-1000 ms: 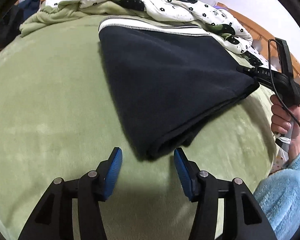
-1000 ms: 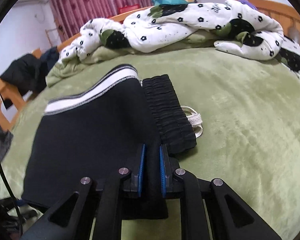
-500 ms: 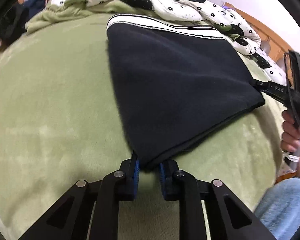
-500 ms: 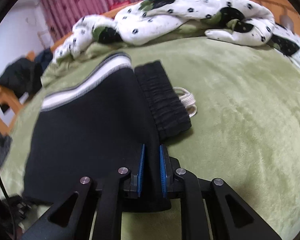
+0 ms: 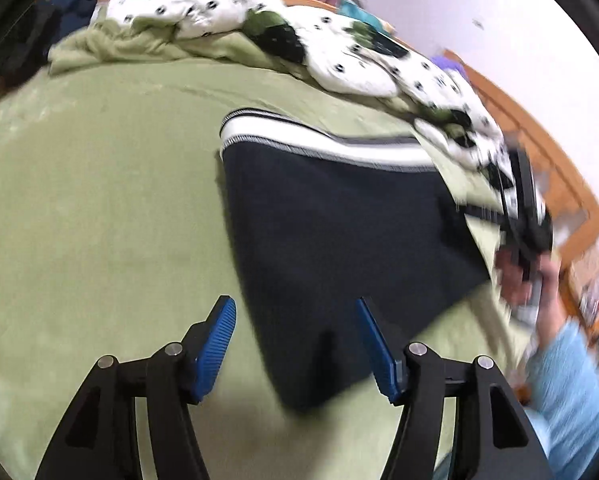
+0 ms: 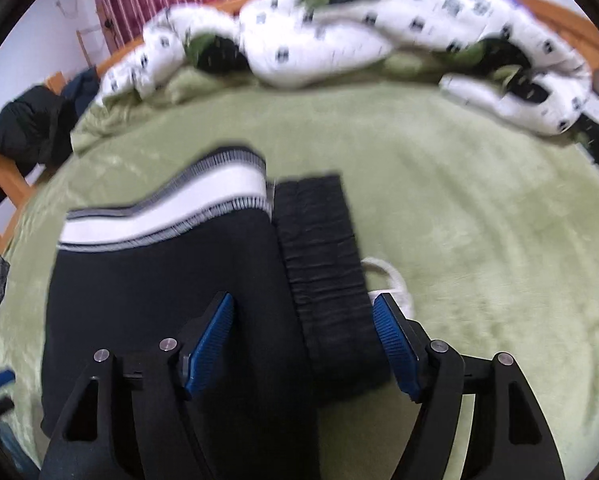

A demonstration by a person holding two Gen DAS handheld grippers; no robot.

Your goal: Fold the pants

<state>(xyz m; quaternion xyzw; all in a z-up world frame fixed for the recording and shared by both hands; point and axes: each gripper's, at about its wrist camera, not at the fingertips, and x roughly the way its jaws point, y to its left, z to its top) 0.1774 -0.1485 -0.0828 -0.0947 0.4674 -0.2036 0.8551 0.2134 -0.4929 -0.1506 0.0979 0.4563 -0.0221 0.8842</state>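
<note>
A green blanket (image 5: 99, 200) covers the bed; the folded black pants (image 5: 339, 232) lie mid-frame. The left hand-held gripper (image 5: 295, 340) and right hand-held gripper (image 6: 303, 340) both gape wide over the pants' lower edge, holding nothing.

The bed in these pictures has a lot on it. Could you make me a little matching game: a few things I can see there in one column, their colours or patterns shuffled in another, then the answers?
Things:
1. pants
2. bed cover
3. quilt
4. pads of the right tool

Colours:
A. white with dark spots
B. blue
C. black with a white band along one edge
D. plain light green

Pairs: 1-C, 2-D, 3-A, 4-B
</note>
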